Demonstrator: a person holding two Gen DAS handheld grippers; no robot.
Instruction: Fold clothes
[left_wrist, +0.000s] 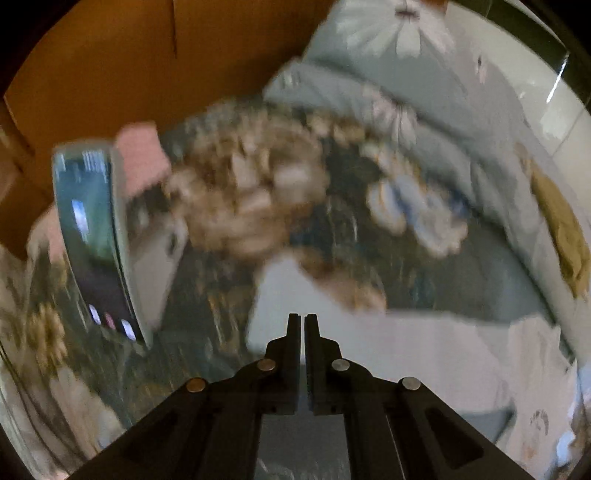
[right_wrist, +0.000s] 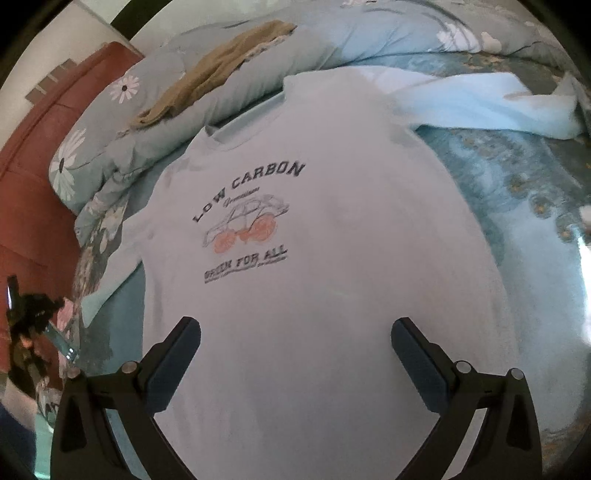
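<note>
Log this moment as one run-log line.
left gripper: shut, empty | right gripper: open over white T-shirt | shirt: flat on bed, print up, unfolded

a rolled quilt (right_wrist: 229, 99) hems the t-shirt (right_wrist: 314, 277) on one side; the opposite bedspread (right_wrist: 535, 229) lies open.

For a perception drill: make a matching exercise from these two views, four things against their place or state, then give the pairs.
Things:
1. left gripper
2. right gripper
3. T-shirt
4. tan garment

Place or state:
A. spread flat, print facing up
B. fingers nearly together
C. lying on the floral quilt
D. fingers wide apart above the shirt

Pairs: 1-B, 2-D, 3-A, 4-C
</note>
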